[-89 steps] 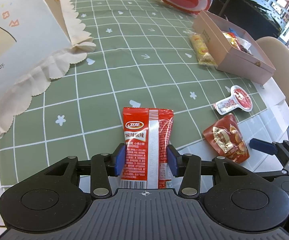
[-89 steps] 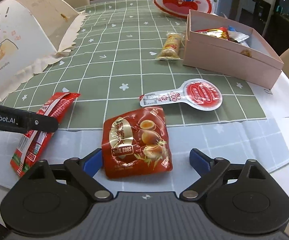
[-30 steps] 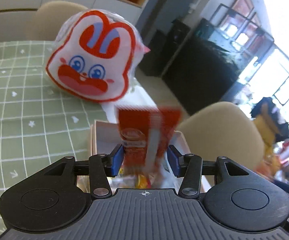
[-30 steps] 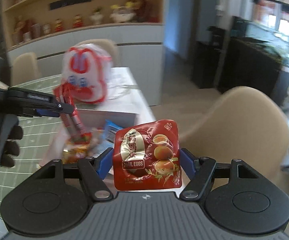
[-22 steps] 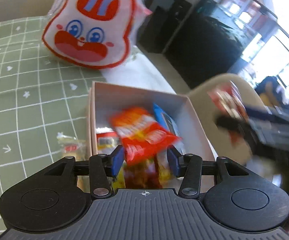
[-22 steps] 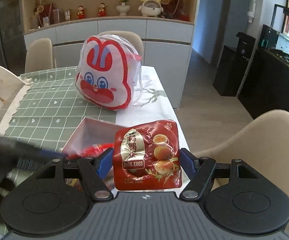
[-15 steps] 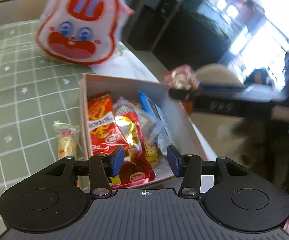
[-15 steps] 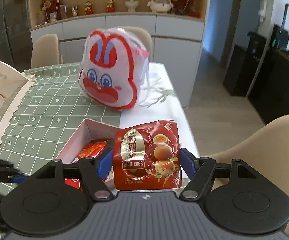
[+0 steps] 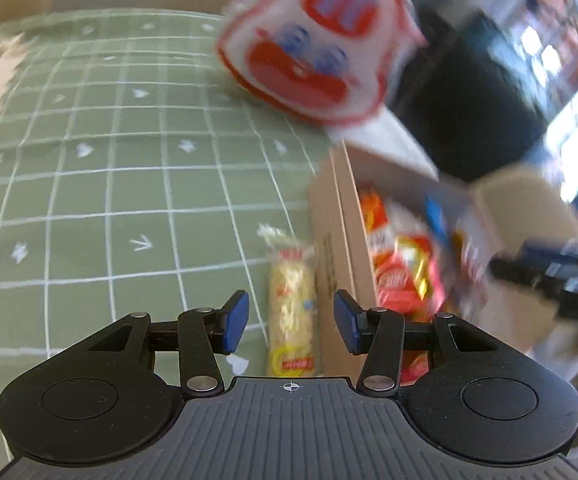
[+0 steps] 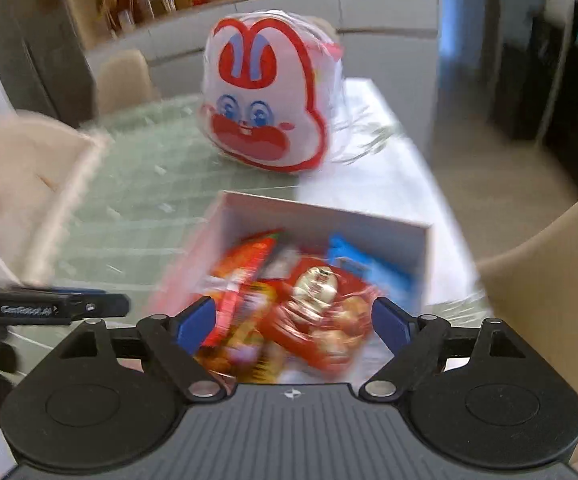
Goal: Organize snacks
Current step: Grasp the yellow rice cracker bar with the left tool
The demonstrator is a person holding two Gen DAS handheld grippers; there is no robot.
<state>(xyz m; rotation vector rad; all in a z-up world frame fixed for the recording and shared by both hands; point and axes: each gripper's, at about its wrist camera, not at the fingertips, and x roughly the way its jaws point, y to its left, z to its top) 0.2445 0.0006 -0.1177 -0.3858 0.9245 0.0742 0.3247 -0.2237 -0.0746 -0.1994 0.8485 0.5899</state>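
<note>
Left gripper (image 9: 291,322): jaws apart, nothing between them. It hangs above the table (image 9: 129,184), lined up over a yellow packet (image 9: 292,300) that lies on the green cloth just beside the outer wall of the box (image 9: 331,240). View blurred.

Right gripper (image 10: 291,322): jaws wide apart, holding nothing. It sits over the open box (image 10: 421,248). Red egg pouch (image 10: 321,320) lies in the box on top of other snacks, between the jaw tips in the picture but clear of both pads. Orange and blue packets also inside; blur hides detail.

Rabbit bag (image 10: 267,100) stands on the table beyond the box, apart from it.

Judgement: pouch looks delivered; yellow packet is a loose snack not yet boxed, likely the next pick for the left gripper.

Risks:
- Packet touches or nearly touches the box wall. The right-hand jaw has little room there; it could land on the wall's top edge, or push the box sideways.
- Packet is a slim, slippery wrapper lying flat. A shallow grip may pinch film only and let it slide out on the lift.
- Both grippers are near the box. The left gripper (image 10: 65,306) shows at the right camera's left edge; they could knock together.
- Box looks well filled; another packet may slide off the pile.
</note>
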